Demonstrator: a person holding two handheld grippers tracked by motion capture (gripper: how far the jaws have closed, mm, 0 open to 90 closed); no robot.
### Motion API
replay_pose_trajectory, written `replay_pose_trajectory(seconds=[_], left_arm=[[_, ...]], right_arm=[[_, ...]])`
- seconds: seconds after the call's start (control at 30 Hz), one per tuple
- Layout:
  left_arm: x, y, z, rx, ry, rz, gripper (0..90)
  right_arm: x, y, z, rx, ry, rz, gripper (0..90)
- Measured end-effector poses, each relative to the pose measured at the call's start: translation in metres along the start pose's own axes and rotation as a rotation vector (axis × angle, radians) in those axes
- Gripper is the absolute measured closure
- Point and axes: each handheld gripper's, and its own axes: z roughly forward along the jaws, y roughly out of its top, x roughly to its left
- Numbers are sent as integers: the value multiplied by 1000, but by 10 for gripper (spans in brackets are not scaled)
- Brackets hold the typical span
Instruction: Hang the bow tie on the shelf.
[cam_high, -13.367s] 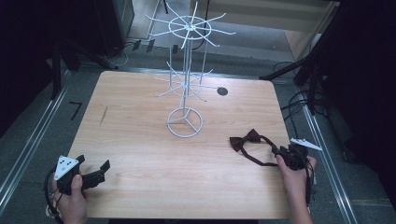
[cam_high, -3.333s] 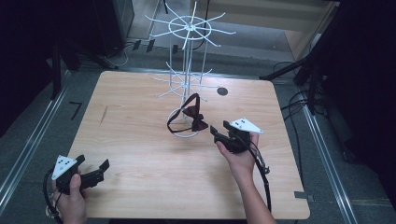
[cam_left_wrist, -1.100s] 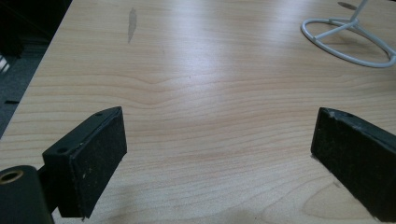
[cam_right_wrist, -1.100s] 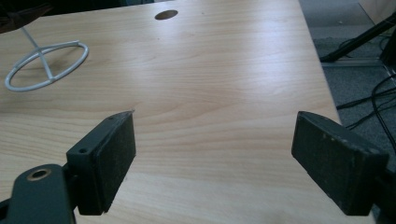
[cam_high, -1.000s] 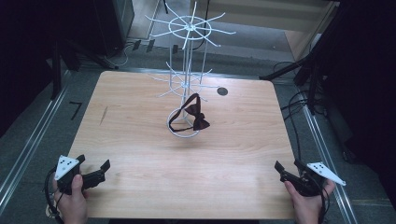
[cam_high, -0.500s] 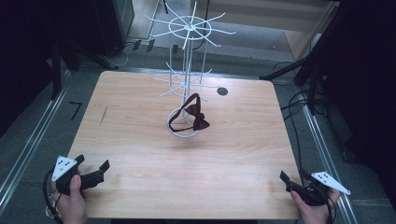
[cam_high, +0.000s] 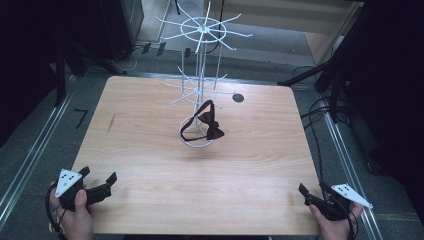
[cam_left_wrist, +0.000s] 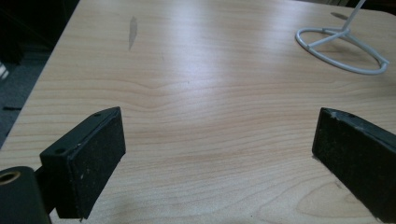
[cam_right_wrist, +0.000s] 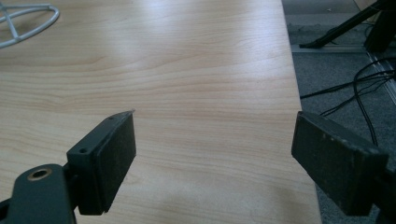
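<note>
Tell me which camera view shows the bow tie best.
The high view. There the dark bow tie hangs by its strap from a lower arm of the white wire stand, above the stand's ring base. The left gripper view and the right gripper view catch just that ring base on the table, not the tie.
</note>
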Motion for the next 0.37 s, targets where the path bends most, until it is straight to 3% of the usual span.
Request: replay_pose_trajectory(seconds=[0.07, 0.23, 0.37], left_arm=[[-2, -1, -1, -8, -1, 17, 31], [-2, -1, -1, -10, -4, 17, 31], [-1, 0, 0, -4, -5, 14, 31]], right_arm=[[-2, 0, 0, -4, 1, 14, 138], [-1, 0, 0, -4, -3, 2, 137], [-2, 0, -1, -5, -18, 25, 137]])
